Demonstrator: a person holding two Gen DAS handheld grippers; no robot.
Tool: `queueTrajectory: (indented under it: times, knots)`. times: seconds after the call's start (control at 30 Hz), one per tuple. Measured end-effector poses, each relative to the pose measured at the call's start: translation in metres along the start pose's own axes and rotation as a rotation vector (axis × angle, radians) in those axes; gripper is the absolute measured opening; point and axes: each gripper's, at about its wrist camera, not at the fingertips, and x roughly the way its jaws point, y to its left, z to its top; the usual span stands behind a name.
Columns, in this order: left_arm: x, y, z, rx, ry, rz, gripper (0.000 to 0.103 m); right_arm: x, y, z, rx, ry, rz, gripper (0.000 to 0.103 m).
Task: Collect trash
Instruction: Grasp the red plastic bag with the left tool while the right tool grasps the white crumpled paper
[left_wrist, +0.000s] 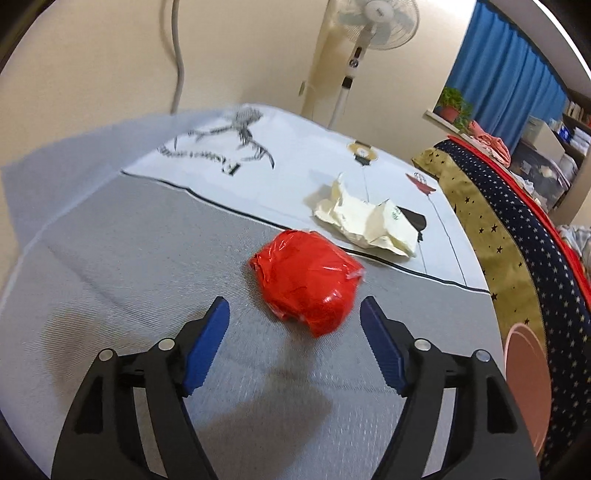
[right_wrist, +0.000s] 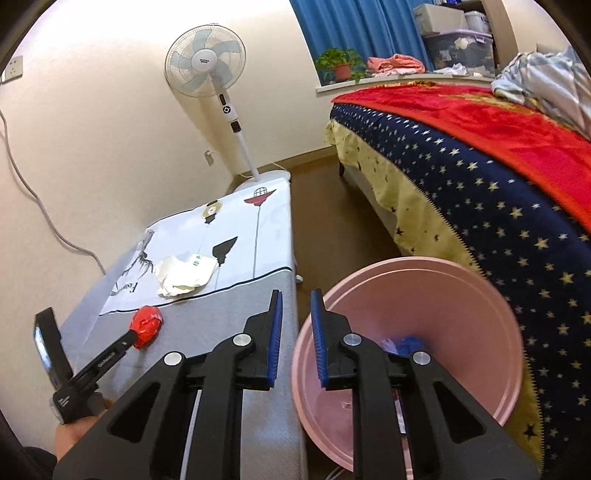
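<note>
A crumpled red wrapper (left_wrist: 306, 277) lies on the grey cloth of the table (left_wrist: 110, 258). My left gripper (left_wrist: 295, 310) is open, its blue pads on either side of the wrapper's near end, not touching it. A crumpled cream paper wrapper (left_wrist: 369, 218) lies farther back on the white printed cloth. In the right wrist view the red wrapper (right_wrist: 147, 325) and the cream paper (right_wrist: 184, 275) lie on the table, with the left gripper's finger reaching the red one. My right gripper (right_wrist: 297, 317) is open a little and empty above the rim of a pink bin (right_wrist: 461, 280) holding blue trash (right_wrist: 406, 343).
The pink bin stands on the floor between the table and a bed (right_wrist: 480, 184) with a starred navy cover. Its rim (left_wrist: 524, 384) shows at the right in the left wrist view. A standing fan (right_wrist: 207, 62) is behind the table. A cable (right_wrist: 37, 206) hangs on the wall.
</note>
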Motion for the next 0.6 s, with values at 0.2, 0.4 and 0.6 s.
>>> queueTrajectory:
  times: [0.2,0.4,0.6]
  knots:
    - [0.016,0.004,0.006,-0.023,0.049,-0.03,0.073,0.026,0.02,-0.002,-0.029,0.023,0.027,0.017]
    - [0.016,0.013,0.008,-0.019,0.046,-0.052,0.047,0.06,0.051,-0.003,-0.076,0.052,0.084,0.021]
    - [0.004,0.034,0.01,-0.077,0.005,0.02,0.044,0.107,0.095,0.002,-0.109,0.082,0.127,0.021]
